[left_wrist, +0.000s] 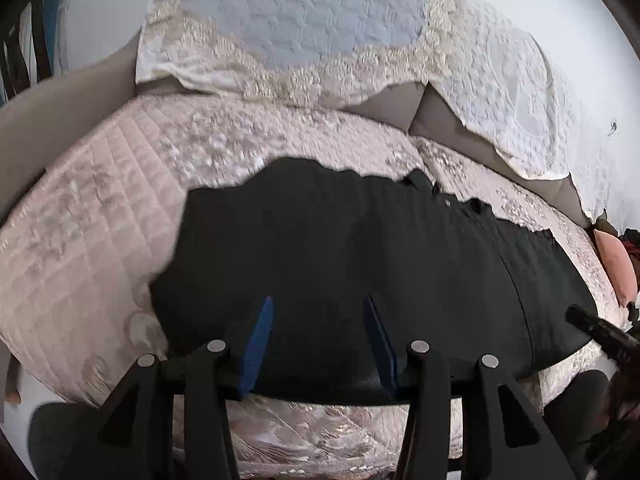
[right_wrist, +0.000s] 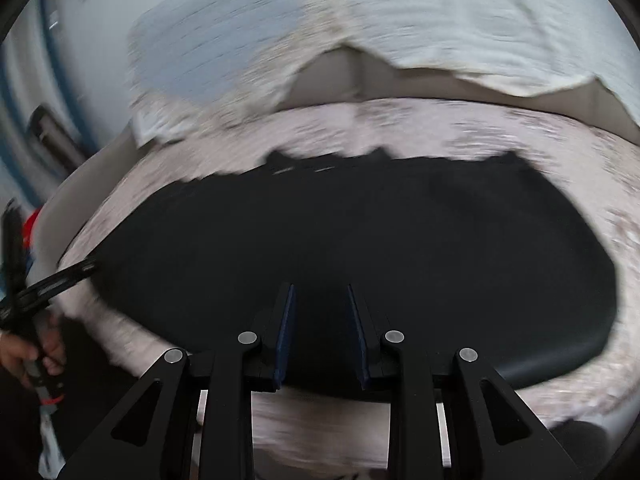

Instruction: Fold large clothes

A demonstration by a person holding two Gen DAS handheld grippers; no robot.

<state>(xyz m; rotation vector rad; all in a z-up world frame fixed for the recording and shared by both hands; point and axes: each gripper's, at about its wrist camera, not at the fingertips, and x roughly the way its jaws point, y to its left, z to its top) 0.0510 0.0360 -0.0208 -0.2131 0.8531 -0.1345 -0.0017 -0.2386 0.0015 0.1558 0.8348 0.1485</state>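
Observation:
A large black garment (left_wrist: 360, 248) lies spread flat on a pink quilted sofa cover (left_wrist: 88, 216); its far edge is wavy. My left gripper (left_wrist: 319, 299) hovers over the garment's near part, open, with its blue pads (left_wrist: 260, 340) apart and no cloth pinched. In the blurred right wrist view the same garment (right_wrist: 360, 240) fills the middle. Over its near edge is my right gripper (right_wrist: 320, 288), open with a narrower gap and nothing caught between its pads (right_wrist: 285, 336). Each gripper shows at the edge of the other's view: the right gripper (left_wrist: 592, 328), and the left gripper (right_wrist: 52, 280) held by a hand (right_wrist: 44, 352).
A white lace-edged throw (left_wrist: 304, 20) hangs over the beige sofa back (left_wrist: 392, 108) behind the garment. A pink cushion (left_wrist: 616, 268) lies at the seat's right end. The quilted cover (right_wrist: 320, 420) runs down over the seat's front edge below my grippers.

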